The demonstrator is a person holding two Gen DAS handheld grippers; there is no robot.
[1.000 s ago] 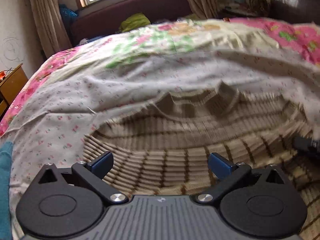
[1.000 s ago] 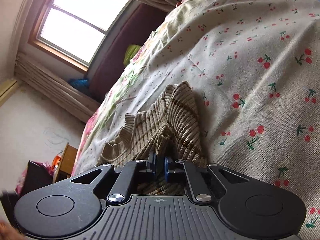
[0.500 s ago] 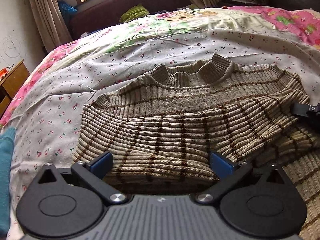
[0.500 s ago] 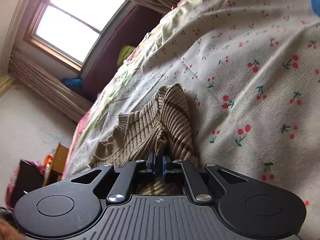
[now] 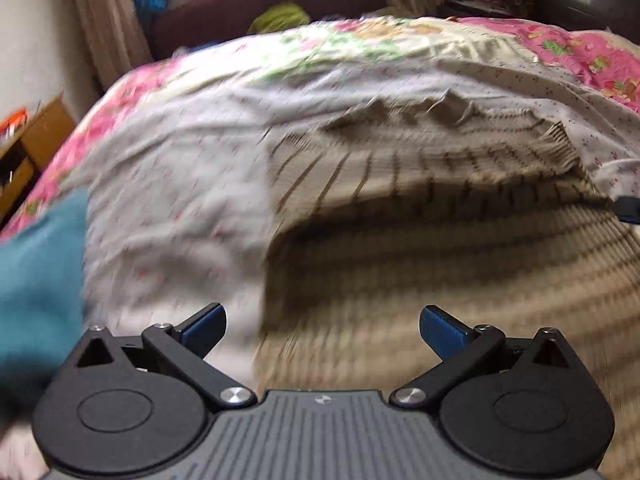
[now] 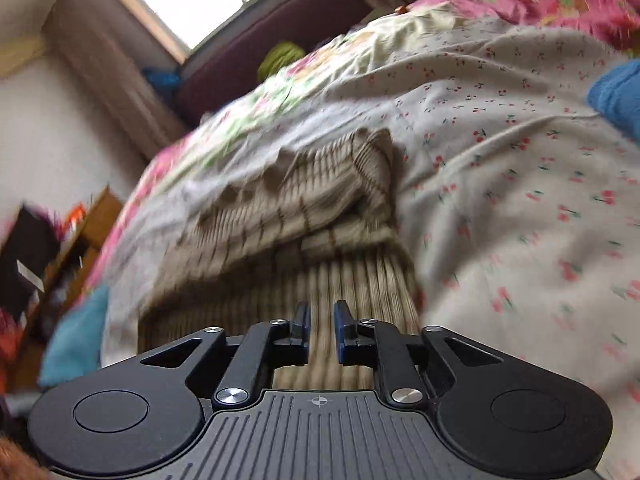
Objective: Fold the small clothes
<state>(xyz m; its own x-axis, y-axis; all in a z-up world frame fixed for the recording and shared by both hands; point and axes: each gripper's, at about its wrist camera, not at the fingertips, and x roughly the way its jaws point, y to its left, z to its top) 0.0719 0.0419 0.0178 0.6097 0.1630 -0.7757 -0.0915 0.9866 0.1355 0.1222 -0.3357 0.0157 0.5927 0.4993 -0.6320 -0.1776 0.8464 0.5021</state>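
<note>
**Sweater Partly Folded; Both Tools Empty**

The striped knit sweater [image 5: 420, 184] lay on the bed [image 6: 500, 128], over the cherry-print sheet, collar toward the far side. One striped layer was doubled across the body, which suggested a first fold was made. The left tool [image 5: 320, 328] stood spread wide above the sweater's near edge, holding nothing. The right tool [image 6: 321, 330] had its jaws parted by a narrow gap, with ribbed knit visible between them but apparently not pinched. Both views were blurred. Judged remaining: further folds and squaring. A teal cloth [image 5: 36, 280] lay beside the sheet.
</note>
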